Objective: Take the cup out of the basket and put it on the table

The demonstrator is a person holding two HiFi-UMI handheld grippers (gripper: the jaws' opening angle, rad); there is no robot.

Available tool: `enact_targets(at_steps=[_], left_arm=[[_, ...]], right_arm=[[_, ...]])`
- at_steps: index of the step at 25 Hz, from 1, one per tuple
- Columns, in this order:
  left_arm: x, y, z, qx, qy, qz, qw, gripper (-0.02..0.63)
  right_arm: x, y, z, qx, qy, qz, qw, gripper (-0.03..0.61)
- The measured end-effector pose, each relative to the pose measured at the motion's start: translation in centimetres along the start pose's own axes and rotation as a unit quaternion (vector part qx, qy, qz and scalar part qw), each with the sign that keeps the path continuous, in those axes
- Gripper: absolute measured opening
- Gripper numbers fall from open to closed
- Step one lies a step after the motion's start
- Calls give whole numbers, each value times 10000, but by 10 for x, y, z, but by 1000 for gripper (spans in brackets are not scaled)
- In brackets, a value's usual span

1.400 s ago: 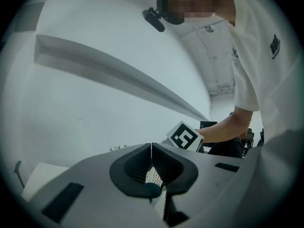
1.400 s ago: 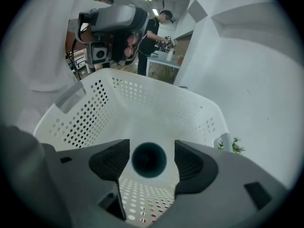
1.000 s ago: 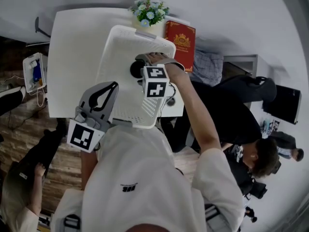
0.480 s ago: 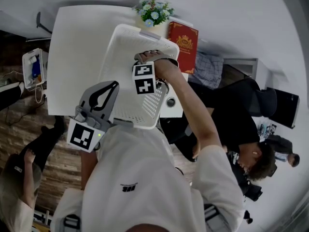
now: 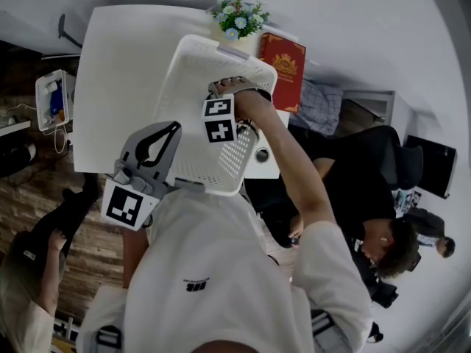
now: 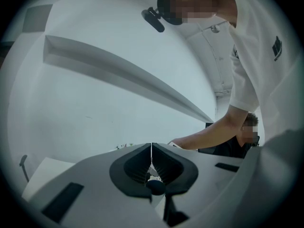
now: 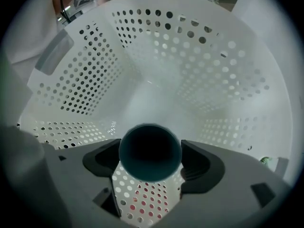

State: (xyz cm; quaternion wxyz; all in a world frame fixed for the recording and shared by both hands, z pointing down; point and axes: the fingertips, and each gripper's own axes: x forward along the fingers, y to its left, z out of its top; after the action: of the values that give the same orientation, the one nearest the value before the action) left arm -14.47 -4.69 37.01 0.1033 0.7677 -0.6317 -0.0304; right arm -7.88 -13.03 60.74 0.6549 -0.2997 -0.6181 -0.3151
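Holding left gripper off the near edge of the white bench, clear of everything. Its jaws are fully together with nothing between them, and its view looks up at wall and ceiling. White perforated basket sits on the bench just right of it, with its near corner overhanging the bench edge. Right gripper is reached down inside the basket, jaws spread as wide as they go. Dark teal cup is still in the basket, sitting right between those jaws with its round dark end facing the camera. Pads flank it close on both sides. I see no squeeze on it, so I'm calling it not gripped. In the head view my hand and the marker cube hide the cup. Flower pot stands at the basket's far edge. Red book is just right of the pot, beside the basket's far right corner. Further right, off the bench, a person in black is bent over.
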Motion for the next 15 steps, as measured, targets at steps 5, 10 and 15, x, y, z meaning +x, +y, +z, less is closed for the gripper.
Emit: enact_targets(at_steps=[5,10,15], left_arm=[[1,-2,0,6,4,-24,10000,14],[1,-2,0,14,11,-34,10000,15],[2,-4,-1,44,15,-85,10000,14]], right_arm=[[-1,0,1,8,-33,-17,10000,395],[-4,1,6,75,-163,-6,9998,393],[-9,2,8,146,-255,-2,9996,391]])
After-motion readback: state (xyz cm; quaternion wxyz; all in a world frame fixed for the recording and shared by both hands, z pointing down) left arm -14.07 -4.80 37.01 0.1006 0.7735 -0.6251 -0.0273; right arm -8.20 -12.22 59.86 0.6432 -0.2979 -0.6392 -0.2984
